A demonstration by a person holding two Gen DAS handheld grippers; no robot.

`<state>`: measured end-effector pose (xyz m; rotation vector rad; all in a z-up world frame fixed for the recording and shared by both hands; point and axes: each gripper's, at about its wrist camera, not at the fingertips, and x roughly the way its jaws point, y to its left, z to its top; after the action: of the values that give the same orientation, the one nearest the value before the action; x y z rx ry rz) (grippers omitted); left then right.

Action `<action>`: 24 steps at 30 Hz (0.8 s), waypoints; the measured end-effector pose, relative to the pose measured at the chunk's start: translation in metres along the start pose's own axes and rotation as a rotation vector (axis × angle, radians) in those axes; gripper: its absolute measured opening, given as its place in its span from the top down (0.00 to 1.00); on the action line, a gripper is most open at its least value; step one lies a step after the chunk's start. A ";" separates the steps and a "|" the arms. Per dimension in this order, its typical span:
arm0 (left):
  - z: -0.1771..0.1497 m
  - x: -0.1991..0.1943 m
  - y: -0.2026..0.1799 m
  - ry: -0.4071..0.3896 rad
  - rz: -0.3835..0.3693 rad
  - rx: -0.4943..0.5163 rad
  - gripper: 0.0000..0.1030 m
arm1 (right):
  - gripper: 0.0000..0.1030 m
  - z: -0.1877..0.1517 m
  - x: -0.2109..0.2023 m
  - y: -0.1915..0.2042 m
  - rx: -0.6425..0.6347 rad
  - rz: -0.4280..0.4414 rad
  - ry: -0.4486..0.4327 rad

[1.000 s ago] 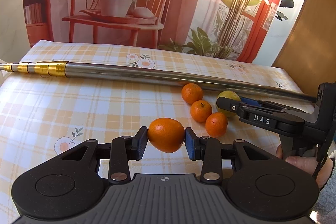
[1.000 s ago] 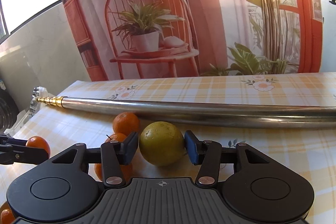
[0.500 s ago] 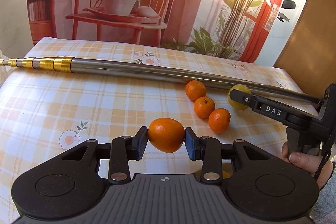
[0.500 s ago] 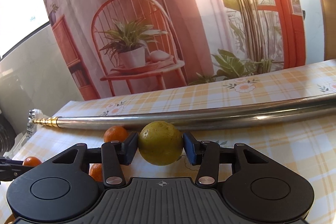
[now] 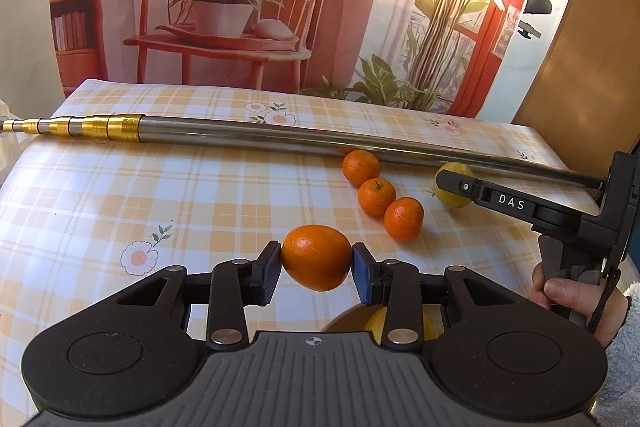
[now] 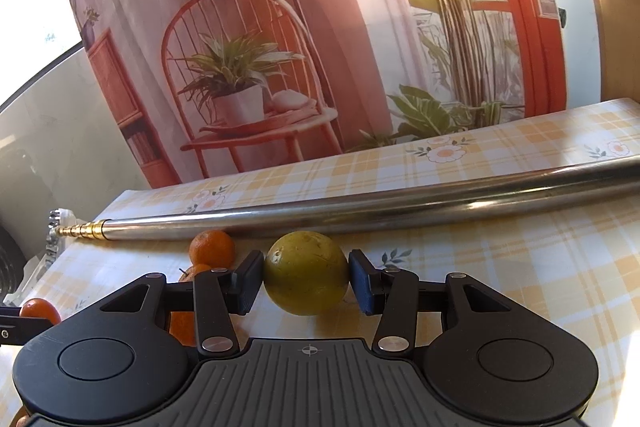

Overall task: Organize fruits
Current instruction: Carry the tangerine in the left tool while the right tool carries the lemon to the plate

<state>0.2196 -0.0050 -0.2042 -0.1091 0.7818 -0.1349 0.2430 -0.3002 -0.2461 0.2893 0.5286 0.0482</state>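
My left gripper (image 5: 316, 259) is shut on an orange (image 5: 316, 257), held above the checked tablecloth (image 5: 160, 195). Three small oranges (image 5: 376, 197) lie in a diagonal row just beyond it, the farthest one against a metal pole (image 5: 320, 143). My right gripper (image 6: 306, 275) is shut on a yellow-green round fruit (image 6: 306, 273) close to the pole (image 6: 360, 215). In the left wrist view that fruit (image 5: 454, 187) shows at the right behind the right gripper's black finger (image 5: 480, 193). A yellow fruit (image 5: 376, 319) is partly hidden under my left gripper.
The long pole with a gold telescopic end (image 5: 80, 126) lies across the table's far half. A printed backdrop (image 5: 240, 7) stands behind the table. A person's hand (image 5: 560, 291) holds the right gripper's handle at the right edge. Open tablecloth lies to the left.
The right gripper has moved with the yellow-green fruit to the right and toward the pole, tilting upward. The left gripper still holds its orange and has drawn back slightly.
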 end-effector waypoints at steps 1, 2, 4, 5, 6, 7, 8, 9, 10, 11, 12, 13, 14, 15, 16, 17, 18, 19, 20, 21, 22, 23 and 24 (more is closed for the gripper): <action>-0.001 -0.003 -0.001 -0.002 -0.003 0.001 0.61 | 0.58 -0.002 -0.004 0.000 -0.001 -0.006 0.003; -0.003 -0.005 -0.001 -0.004 -0.006 0.001 0.61 | 0.58 -0.005 -0.008 0.001 0.000 -0.014 0.002; -0.007 -0.011 -0.002 -0.005 -0.013 0.003 0.61 | 0.58 -0.009 -0.018 0.000 0.018 -0.023 -0.001; -0.009 -0.014 -0.003 -0.005 -0.017 0.006 0.61 | 0.58 -0.012 -0.024 -0.002 0.036 -0.028 -0.002; -0.012 -0.016 -0.003 -0.005 -0.020 0.010 0.61 | 0.58 -0.014 -0.030 -0.002 0.051 -0.030 -0.004; -0.014 -0.019 -0.004 -0.004 -0.022 0.015 0.61 | 0.58 -0.017 -0.037 -0.002 0.065 -0.032 -0.007; -0.016 -0.021 -0.005 -0.002 -0.025 0.020 0.61 | 0.58 -0.020 -0.043 -0.002 0.071 -0.035 -0.010; -0.019 -0.023 -0.006 -0.001 -0.028 0.024 0.61 | 0.58 -0.022 -0.050 -0.001 0.072 -0.037 -0.012; -0.021 -0.026 -0.006 -0.001 -0.032 0.026 0.61 | 0.58 -0.025 -0.056 0.001 0.072 -0.039 -0.012; -0.023 -0.028 -0.006 0.001 -0.036 0.027 0.61 | 0.58 -0.028 -0.063 0.002 0.072 -0.038 -0.012; -0.025 -0.030 -0.006 0.002 -0.038 0.027 0.61 | 0.58 -0.031 -0.068 0.004 0.071 -0.038 -0.011; -0.027 -0.033 -0.006 0.003 -0.041 0.027 0.61 | 0.58 -0.033 -0.075 0.007 0.070 -0.036 -0.010; -0.029 -0.035 -0.007 0.003 -0.043 0.026 0.61 | 0.58 -0.035 -0.081 0.009 0.071 -0.033 -0.011; -0.030 -0.037 -0.007 0.002 -0.045 0.027 0.61 | 0.58 -0.036 -0.087 0.012 0.072 -0.029 -0.015; -0.032 -0.040 -0.008 -0.001 -0.045 0.029 0.61 | 0.58 -0.037 -0.092 0.014 0.075 -0.022 -0.019; -0.033 -0.042 -0.009 -0.004 -0.046 0.031 0.61 | 0.58 -0.038 -0.098 0.017 0.077 -0.016 -0.023; -0.035 -0.046 -0.010 -0.008 -0.045 0.035 0.61 | 0.58 -0.038 -0.103 0.019 0.077 -0.009 -0.025; -0.037 -0.049 -0.011 -0.012 -0.046 0.037 0.61 | 0.58 -0.039 -0.107 0.022 0.075 -0.004 -0.027; -0.038 -0.052 -0.012 -0.015 -0.047 0.039 0.61 | 0.58 -0.038 -0.112 0.025 0.068 0.003 -0.028; -0.040 -0.054 -0.012 -0.016 -0.048 0.039 0.61 | 0.58 -0.039 -0.116 0.028 0.061 0.009 -0.027; -0.041 -0.057 -0.013 -0.017 -0.050 0.040 0.61 | 0.58 -0.038 -0.120 0.032 0.054 0.017 -0.025; -0.043 -0.060 -0.013 -0.016 -0.051 0.040 0.61 | 0.58 -0.039 -0.124 0.035 0.050 0.024 -0.022; -0.045 -0.062 -0.013 -0.015 -0.053 0.040 0.61 | 0.58 -0.040 -0.128 0.038 0.045 0.030 -0.019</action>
<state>0.1431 -0.0101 -0.1911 -0.0928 0.7610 -0.1998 0.1135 -0.2681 -0.2059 0.3414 0.5070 0.0632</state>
